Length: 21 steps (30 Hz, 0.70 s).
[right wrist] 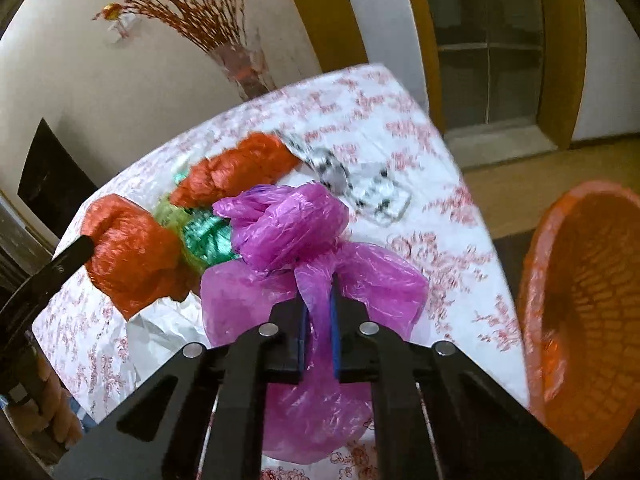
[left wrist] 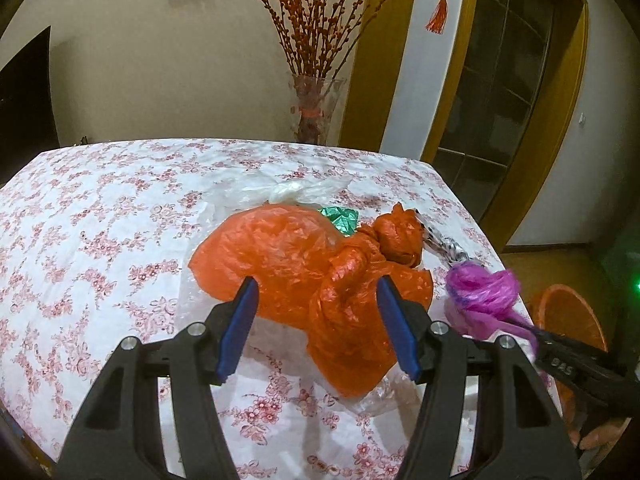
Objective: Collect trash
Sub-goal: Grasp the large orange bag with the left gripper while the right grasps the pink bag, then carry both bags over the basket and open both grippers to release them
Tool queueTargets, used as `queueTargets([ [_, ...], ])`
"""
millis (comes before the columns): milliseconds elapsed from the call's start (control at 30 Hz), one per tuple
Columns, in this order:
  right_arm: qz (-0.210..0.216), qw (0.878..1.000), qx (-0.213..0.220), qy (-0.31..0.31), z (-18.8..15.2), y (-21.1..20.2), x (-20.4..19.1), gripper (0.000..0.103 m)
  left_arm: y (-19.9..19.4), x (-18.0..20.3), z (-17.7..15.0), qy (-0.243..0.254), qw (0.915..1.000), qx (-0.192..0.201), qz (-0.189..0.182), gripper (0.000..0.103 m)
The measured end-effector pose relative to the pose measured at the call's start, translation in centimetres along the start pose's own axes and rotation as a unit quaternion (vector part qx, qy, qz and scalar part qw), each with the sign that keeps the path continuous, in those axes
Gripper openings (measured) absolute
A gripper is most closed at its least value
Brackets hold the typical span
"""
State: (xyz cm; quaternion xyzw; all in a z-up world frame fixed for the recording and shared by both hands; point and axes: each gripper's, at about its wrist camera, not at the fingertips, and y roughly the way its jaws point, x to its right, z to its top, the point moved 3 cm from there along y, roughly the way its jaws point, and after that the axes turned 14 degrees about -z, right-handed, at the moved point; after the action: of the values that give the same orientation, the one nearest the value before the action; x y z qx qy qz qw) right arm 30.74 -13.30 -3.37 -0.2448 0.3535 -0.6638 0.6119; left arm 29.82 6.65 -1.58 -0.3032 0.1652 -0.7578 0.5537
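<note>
- My right gripper (right wrist: 319,322) pinches the purple bag (right wrist: 316,248) at frame centre — I should lift it clear of the table (right wrist: 432,240) into the orange basket (right wrist: 584,320), far right.
- My left gripper (left wrist: 316,316) stands wide around the orange bag (left wrist: 304,264), not yet gripping.

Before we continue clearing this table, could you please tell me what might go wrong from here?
1. The right gripper pinches only a thin fold of the purple plastic bag; it might slip or tear when lifted.
2. The orange waste basket stands beyond the table edge, so a loose grip could drop the bag onto the floor.
3. The left gripper is open around the orange plastic bag beside it; the hands could collide.
</note>
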Motion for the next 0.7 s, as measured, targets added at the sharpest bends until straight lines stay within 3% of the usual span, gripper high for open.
queueTargets([
  [267, -0.007, 0.999, 0.044, 0.001, 0.7, -2.6, 0.5, 0.007, 1.0, 0.4, 0.5, 0.015, 0.9999, -0.005, 0.003, 0.055],
  [500, -0.011, 0.999, 0.04, 0.009, 0.5, -2.5, 1.3, 0.007, 2.5, 0.3, 0.0, 0.014, 0.9995, -0.028, -0.006, 0.019],
  [700, -0.012, 0.998, 0.048, 0.03, 0.7, -3.5, 2.7, 0.007, 1.1, 0.7, 0.6, 0.023, 0.9997, -0.003, -0.007, 0.012],
])
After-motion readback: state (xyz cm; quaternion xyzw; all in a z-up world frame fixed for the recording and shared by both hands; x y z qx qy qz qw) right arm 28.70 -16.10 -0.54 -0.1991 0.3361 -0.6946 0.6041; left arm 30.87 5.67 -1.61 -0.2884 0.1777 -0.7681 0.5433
